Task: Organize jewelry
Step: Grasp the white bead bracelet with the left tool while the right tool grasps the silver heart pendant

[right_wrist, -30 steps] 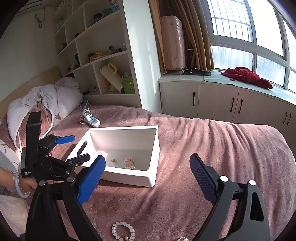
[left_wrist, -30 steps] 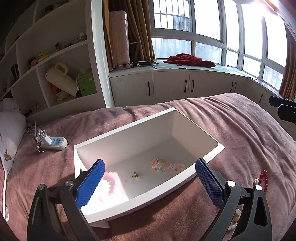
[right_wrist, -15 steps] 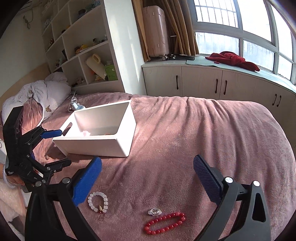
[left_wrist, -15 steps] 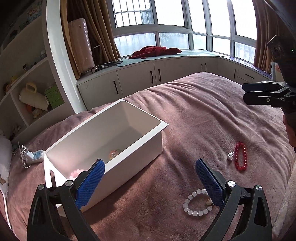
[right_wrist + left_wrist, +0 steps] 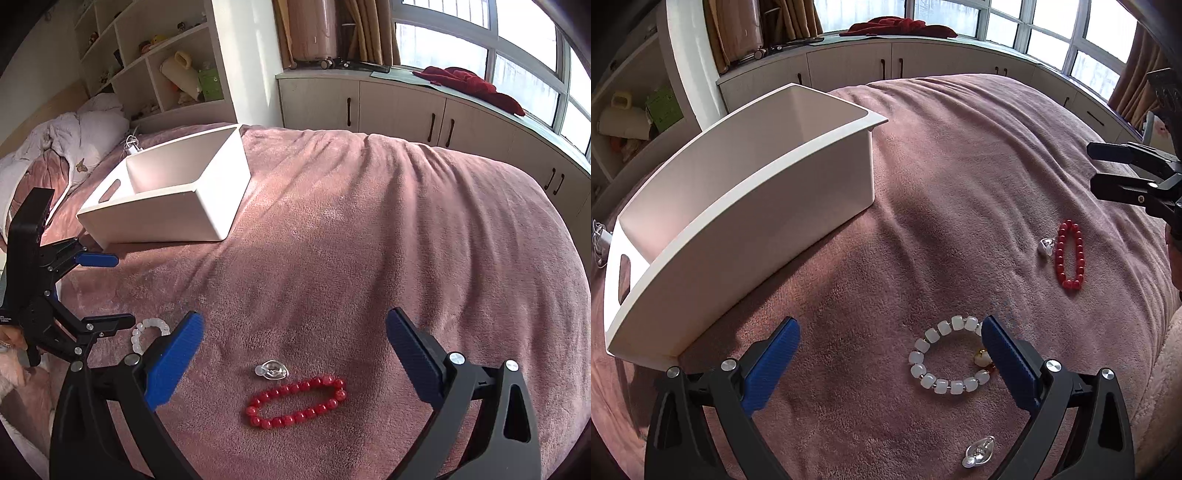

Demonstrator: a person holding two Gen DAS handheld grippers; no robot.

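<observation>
Two tools gape wide, empty: left tool [image 5: 890, 354] should drop onto white bracelet [image 5: 947, 356] at 3 o'clock, pinching beads, not blanket [image 5: 960, 184]; right tool [image 5: 293, 349] hangs above red bracelet [image 5: 297, 400].

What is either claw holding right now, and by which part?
Nothing. The left claw is open over the white bead bracelet; the right claw is open above the red bead bracelet. Both bracelets lie on the blanket.

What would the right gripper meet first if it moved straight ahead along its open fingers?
Most likely the red bead bracelet on the blanket, centred ahead of the right gripper, with the small clear ring just beyond; depth is uncertain.
</observation>
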